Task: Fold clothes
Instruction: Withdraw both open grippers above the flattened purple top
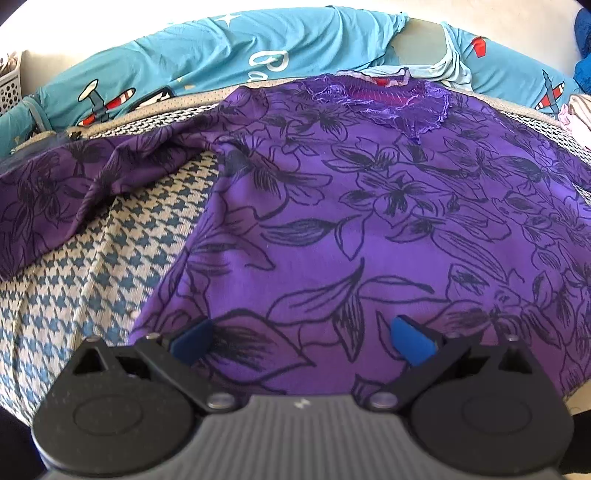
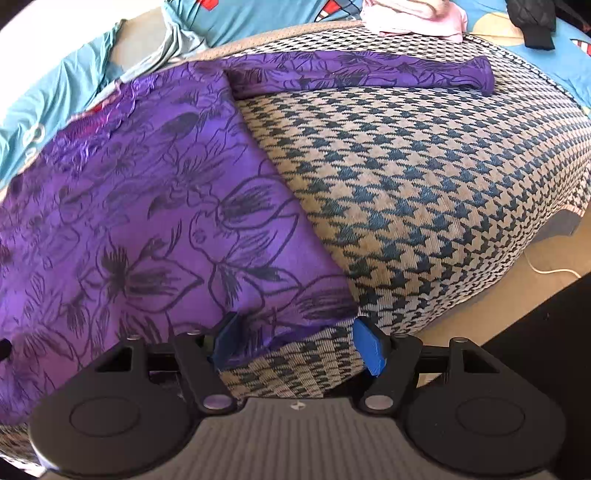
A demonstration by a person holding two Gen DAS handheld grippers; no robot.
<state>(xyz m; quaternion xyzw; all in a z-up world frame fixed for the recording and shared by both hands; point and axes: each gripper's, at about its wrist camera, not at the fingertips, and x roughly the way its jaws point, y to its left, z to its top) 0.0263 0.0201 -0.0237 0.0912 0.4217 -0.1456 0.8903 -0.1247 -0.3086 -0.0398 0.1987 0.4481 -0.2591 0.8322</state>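
Shirt (image 1: 369,221) lies spread flat — folding not begun. Left gripper (image 1: 301,341) and right gripper (image 2: 297,345) both released over the hem; next, pinch the hem corner at 12 o'clock of the right jaws.

Both grippers: black linkages, blue fingers (image 1: 412,341), ribbed grey bodies (silver pivot pins)

I see a houndstooth-covered surface (image 2: 424,177) carrying a purple floral top (image 1: 369,229), spread flat, one sleeve (image 2: 369,74) stretched along the far edge. Behind it lies a turquoise aeroplane-print sheet (image 1: 221,48), and a pink garment (image 2: 413,16) sits at the far edge.
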